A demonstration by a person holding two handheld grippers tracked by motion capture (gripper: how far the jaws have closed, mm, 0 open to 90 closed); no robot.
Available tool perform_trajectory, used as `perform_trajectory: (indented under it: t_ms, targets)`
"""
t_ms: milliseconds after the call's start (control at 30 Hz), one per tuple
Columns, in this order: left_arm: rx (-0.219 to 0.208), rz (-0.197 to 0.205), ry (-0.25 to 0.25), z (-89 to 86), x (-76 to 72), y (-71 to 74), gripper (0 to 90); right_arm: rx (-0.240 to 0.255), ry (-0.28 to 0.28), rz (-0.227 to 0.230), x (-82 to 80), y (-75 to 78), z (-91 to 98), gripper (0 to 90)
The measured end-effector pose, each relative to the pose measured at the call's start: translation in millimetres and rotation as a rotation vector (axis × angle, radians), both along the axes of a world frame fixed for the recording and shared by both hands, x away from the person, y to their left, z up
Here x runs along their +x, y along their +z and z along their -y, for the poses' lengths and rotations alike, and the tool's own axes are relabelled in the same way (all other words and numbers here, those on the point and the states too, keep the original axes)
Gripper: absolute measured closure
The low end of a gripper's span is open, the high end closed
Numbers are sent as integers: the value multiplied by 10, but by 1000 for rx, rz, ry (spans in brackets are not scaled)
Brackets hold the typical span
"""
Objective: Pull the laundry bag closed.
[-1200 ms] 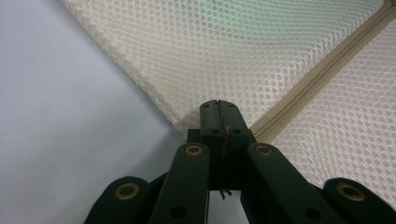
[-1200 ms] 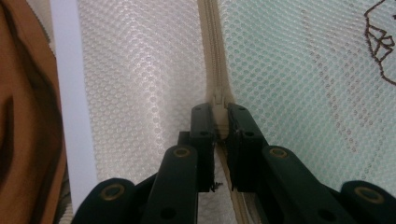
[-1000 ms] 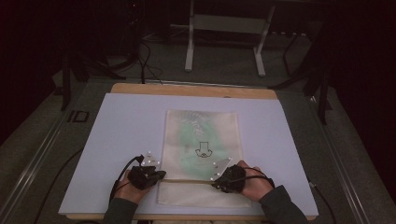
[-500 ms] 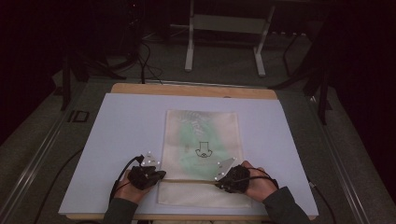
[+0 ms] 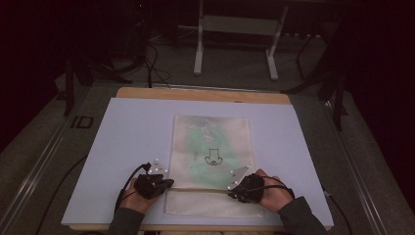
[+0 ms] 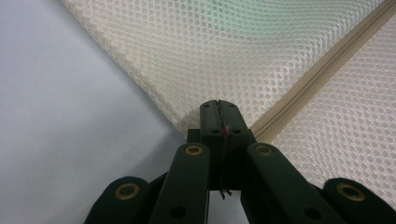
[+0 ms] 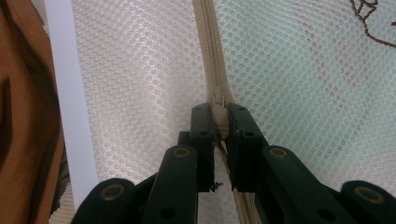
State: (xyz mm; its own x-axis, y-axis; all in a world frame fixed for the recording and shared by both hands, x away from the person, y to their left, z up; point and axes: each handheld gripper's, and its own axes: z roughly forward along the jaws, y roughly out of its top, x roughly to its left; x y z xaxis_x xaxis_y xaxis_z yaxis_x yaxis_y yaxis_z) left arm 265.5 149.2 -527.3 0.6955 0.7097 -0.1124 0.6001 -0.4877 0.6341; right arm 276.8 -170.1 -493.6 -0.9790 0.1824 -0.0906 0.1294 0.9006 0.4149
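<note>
A cream mesh bag (image 5: 210, 137) lies flat on the white board (image 5: 122, 147), with something green inside and a small black drawing on it. A beige zipper (image 5: 200, 189) runs across its near part. My left gripper (image 5: 169, 183) (image 6: 218, 109) is shut on the bag's (image 6: 261, 60) left edge, right at the zipper's (image 6: 317, 70) end. My right gripper (image 5: 231, 191) (image 7: 218, 112) is shut on the zipper pull (image 7: 218, 100), jaws on either side of the zipper track (image 7: 211, 51). A hand holds each gripper at the near edge.
The white board rests on a wooden table (image 5: 195, 93). Behind the table are a metal stand (image 5: 235, 24), cables and dark floor. The board's near edge (image 7: 70, 102) runs close beside the right gripper.
The right gripper has crept slightly to the right along the zipper. The left gripper has stayed where it was.
</note>
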Motion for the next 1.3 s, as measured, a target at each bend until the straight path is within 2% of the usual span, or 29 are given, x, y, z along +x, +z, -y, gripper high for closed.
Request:
perform_trajectory:
  t_ms: [667, 800, 867, 1300]
  targets:
    - [0, -3, 0, 0, 2, 2, 896, -1, -11, -5, 1, 12, 125, 825]
    - [-1, -4, -1, -1, 5, 2, 896, 13, -15, -8, 9, 27, 151, 825]
    - [-2, -4, -1, 0, 4, 1, 896, 1, -17, -8, 10, 23, 157, 825]
    - [4, -2, -2, 5, 2, 4, 896, 4, -37, -19, 6, 21, 270, 825]
